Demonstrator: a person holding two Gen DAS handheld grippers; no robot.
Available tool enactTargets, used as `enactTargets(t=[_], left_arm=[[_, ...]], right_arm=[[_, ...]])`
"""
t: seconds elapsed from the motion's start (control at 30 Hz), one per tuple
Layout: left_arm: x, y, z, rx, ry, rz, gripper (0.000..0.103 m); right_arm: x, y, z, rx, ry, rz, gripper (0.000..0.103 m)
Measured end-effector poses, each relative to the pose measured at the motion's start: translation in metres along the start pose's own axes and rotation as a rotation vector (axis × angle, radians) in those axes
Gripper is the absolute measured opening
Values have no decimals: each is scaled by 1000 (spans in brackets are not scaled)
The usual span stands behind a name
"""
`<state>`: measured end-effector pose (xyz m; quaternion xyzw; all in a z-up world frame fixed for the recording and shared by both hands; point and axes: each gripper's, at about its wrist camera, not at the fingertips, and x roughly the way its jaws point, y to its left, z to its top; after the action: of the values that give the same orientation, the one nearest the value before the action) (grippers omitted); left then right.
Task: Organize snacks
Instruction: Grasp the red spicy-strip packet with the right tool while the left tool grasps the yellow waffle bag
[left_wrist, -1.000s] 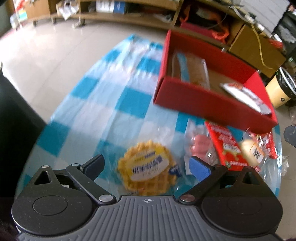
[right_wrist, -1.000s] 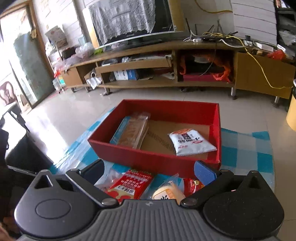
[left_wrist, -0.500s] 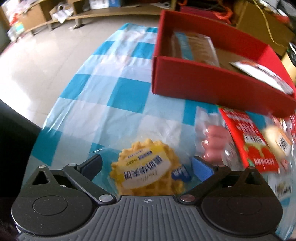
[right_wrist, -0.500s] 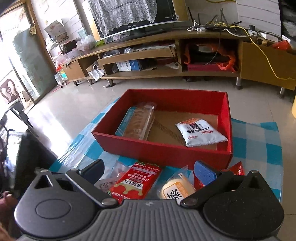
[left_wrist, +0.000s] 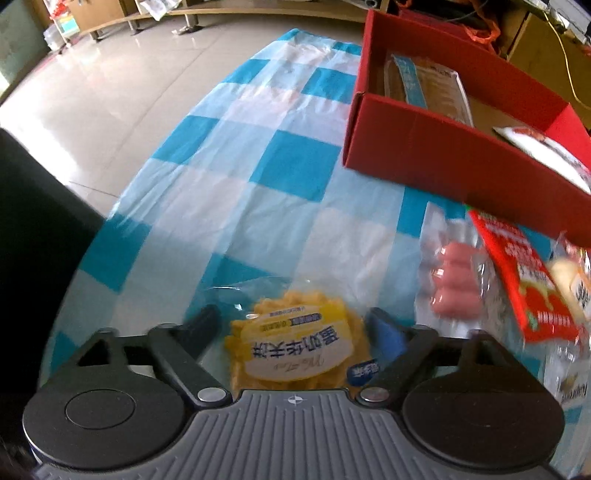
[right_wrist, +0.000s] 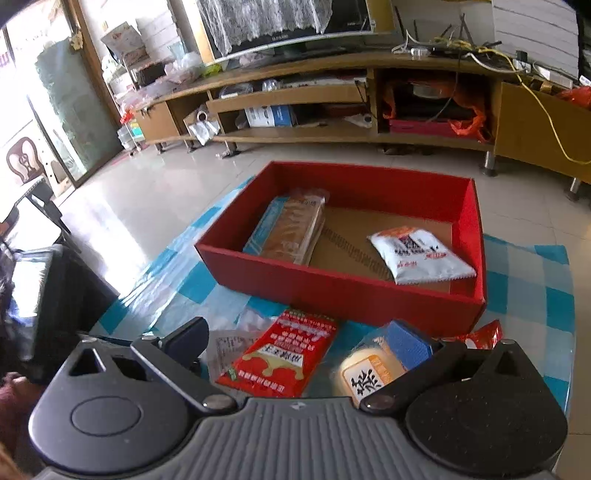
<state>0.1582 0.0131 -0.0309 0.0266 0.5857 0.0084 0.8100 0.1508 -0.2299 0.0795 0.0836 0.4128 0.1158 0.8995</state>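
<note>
Blue-checked tablecloth under us: our left gripper is closing around the waffle pack, pads not quite pressing yet. Right gripper hangs apart over the loose snacks, so next we pinch firmly, lift and carry it to the far red box.

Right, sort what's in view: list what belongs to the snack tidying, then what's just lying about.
Job:
red box
waffle pack
sausage pack
red packet
bread pack
white packet
left gripper, closing around the waffle pack

Lying about:
TV stand
yellow cable
checked tablecloth
</note>
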Motion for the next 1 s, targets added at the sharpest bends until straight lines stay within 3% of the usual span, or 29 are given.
enactTargets(t=[0.3,0.37,0.43,0.6,0.83,0.87,0.97,1.0], left_arm=[[-16,9,-13,10,-5,-25,77],[-14,9,-14,27,-4,-34,81],[-10,11,-15,24,2,-27,92],[-2,16,-14,-3,25,-27,102],[2,24,-12,-15,33,-16,103],[2,27,-12,-25,35,-18,103],[4,32,-10,-53,45,-24,103],[6,33,-10,-63,48,-29,103]], right_arm=[[37,6,9,81,94,-20,103],[49,8,9,101,131,-32,103],[61,11,8,97,163,-39,103],[86,17,5,46,182,-120,102],[106,13,-7,-10,212,-155,99],[105,12,-6,-7,216,-146,94],[97,7,-4,-3,220,-67,62],[94,5,-4,7,222,-52,60]])
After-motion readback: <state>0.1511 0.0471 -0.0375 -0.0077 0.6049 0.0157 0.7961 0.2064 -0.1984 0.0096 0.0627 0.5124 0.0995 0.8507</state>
